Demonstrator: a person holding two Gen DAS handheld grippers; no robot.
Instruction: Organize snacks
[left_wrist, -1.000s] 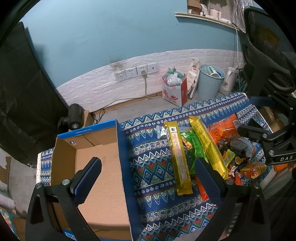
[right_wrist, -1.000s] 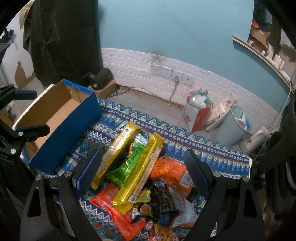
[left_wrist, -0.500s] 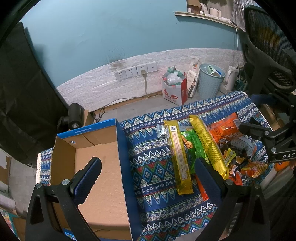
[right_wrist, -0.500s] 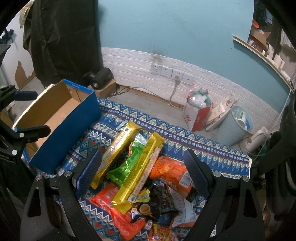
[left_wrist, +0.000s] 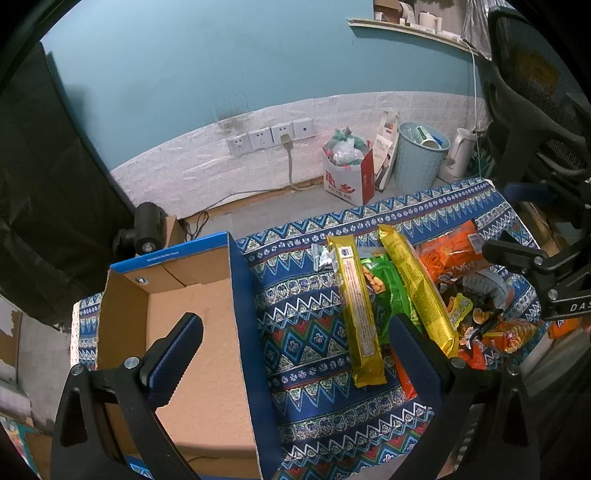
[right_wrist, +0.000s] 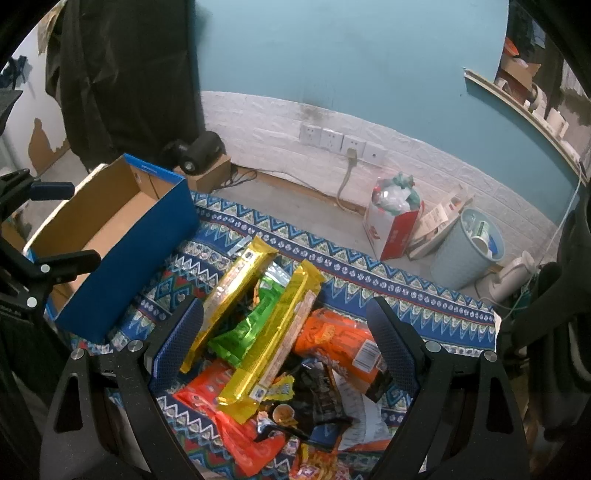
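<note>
Both hand-held grippers, left and right, are held spread, empty; overlapped snacks toward 12 o'clock may be dragged together.

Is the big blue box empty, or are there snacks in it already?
Empty. The blue box shows only bare cardboard floor inside; the snacks all lie outside on the patterned cloth.

Green packet: partly covered by the two long yellow packets lying across it. Red-orange packet: upper part hidden under the pile. Lower snacks in the right wrist view cut off by the frame edge. Print on every wrapper too small to read. Near corner of the cardboard box hidden behind the left gripper's finger.
</note>
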